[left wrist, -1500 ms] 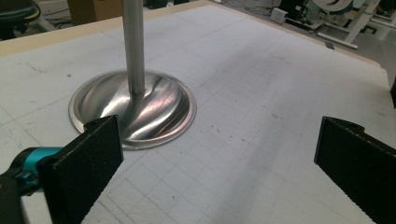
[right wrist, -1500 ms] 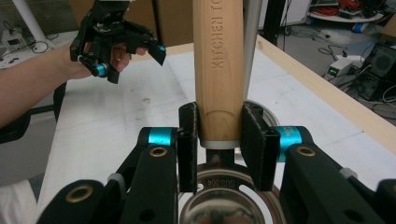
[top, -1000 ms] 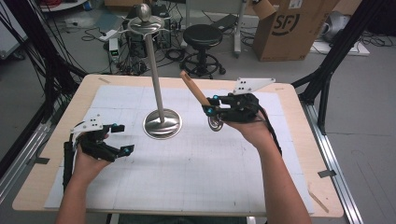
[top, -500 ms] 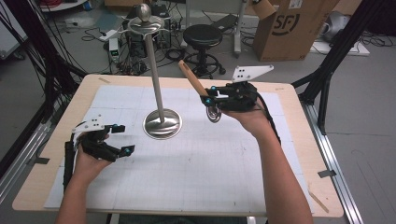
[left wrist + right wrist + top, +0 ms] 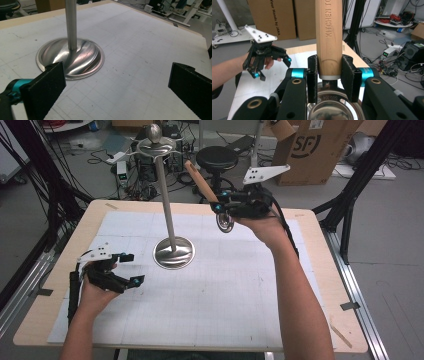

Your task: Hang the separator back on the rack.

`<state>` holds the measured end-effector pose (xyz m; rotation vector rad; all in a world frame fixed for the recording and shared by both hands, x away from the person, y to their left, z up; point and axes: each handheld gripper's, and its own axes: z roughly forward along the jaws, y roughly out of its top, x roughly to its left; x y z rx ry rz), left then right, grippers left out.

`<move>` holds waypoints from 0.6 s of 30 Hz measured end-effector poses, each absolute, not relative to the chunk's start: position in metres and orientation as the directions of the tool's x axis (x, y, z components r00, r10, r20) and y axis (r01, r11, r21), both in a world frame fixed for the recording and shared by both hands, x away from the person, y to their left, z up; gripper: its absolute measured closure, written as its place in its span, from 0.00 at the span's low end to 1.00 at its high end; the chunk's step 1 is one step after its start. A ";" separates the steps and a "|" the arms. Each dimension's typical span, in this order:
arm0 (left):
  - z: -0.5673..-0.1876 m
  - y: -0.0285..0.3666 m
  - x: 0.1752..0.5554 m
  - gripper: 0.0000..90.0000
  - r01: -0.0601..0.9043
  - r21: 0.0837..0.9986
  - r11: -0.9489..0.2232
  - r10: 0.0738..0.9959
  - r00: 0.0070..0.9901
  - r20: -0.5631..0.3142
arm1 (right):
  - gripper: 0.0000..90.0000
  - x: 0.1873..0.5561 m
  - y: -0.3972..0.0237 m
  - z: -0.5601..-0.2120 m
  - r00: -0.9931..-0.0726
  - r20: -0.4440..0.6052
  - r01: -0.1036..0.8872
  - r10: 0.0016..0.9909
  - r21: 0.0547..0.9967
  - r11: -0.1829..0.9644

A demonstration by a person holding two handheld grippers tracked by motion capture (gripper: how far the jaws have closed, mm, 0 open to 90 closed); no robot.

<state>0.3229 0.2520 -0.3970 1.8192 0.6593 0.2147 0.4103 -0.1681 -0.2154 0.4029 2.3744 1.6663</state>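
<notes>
High view puts your right gripper (image 5: 222, 209) raised above the table's far edge, at about 1 o'clock from the stand (image 5: 172, 252). It is clamped on a ladle (image 5: 202, 182) right where the wooden handle meets the metal neck. The handle angles up toward 11 o'clock and the steel bowl (image 5: 225, 222) hangs just below the jaws. Expect it to be stiff and fairly light, with the weight toward the bowl. The wood gives the pads a sure bite, while polished steel would likely slip, so hold where you are. Your right forearm reaches forward with the wrist lifted. Your left gripper (image 5: 125, 270) rests low at 8 o'clock from the stand's base, jaws spread wide and holding nothing.
</notes>
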 end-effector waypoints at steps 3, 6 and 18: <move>-0.397 0.252 0.323 0.02 0.331 0.920 -0.211 0.536 0.826 -0.175 | 0.77 0.413 -0.166 -0.209 -0.942 -0.010 0.099 0.337 0.947 0.305; -0.397 0.252 0.323 0.02 0.330 0.919 -0.217 0.535 0.827 -0.170 | 0.77 0.416 -0.164 -0.203 -0.943 -0.004 0.098 0.334 0.953 0.286; -0.396 0.253 0.322 0.02 0.333 0.919 -0.210 0.538 0.824 -0.175 | 0.77 0.429 -0.155 -0.204 -0.939 0.026 0.128 0.343 0.952 0.278</move>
